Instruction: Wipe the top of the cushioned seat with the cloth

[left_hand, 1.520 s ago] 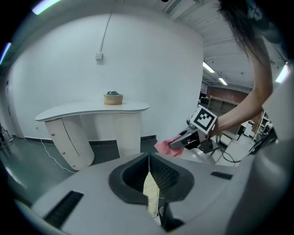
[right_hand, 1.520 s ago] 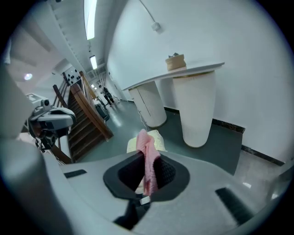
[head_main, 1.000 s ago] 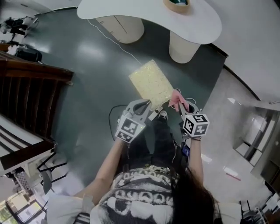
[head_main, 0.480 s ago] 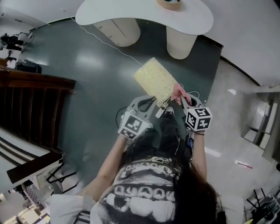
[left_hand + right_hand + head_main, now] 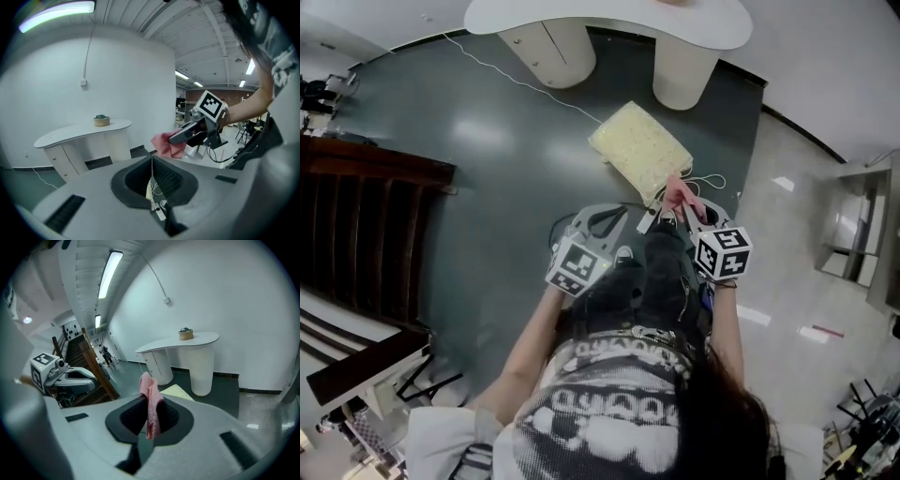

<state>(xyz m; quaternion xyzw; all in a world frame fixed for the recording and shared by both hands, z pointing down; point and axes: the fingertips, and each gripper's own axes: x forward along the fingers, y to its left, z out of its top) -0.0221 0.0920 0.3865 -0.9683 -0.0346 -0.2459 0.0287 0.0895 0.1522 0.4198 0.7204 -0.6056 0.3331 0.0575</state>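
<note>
The cushioned seat [image 5: 642,150] is a pale yellow pad low over the dark green floor, just ahead of both grippers. My right gripper [image 5: 686,212] is shut on a pink cloth [image 5: 678,192], which hangs at the seat's near right corner. In the right gripper view the cloth [image 5: 149,385] droops from between the closed jaws of that gripper [image 5: 149,405], with the seat [image 5: 177,391] beyond. My left gripper [image 5: 619,217] hovers beside the seat's near edge, shut and empty. The left gripper view shows its jaws [image 5: 151,161] meeting in a thin seam, and the right gripper [image 5: 197,130] holding the cloth [image 5: 166,144].
A white curved table [image 5: 609,14] on two pedestals stands just behind the seat, with a small bowl [image 5: 185,334] on it. A white cable [image 5: 525,84] runs across the floor. Dark wooden stairs [image 5: 366,216] fill the left side. Pale tiled floor [image 5: 797,187] lies to the right.
The seat and table now sit higher and a little further right in the head view. Both grippers stay shut, and the cloth is still held.
</note>
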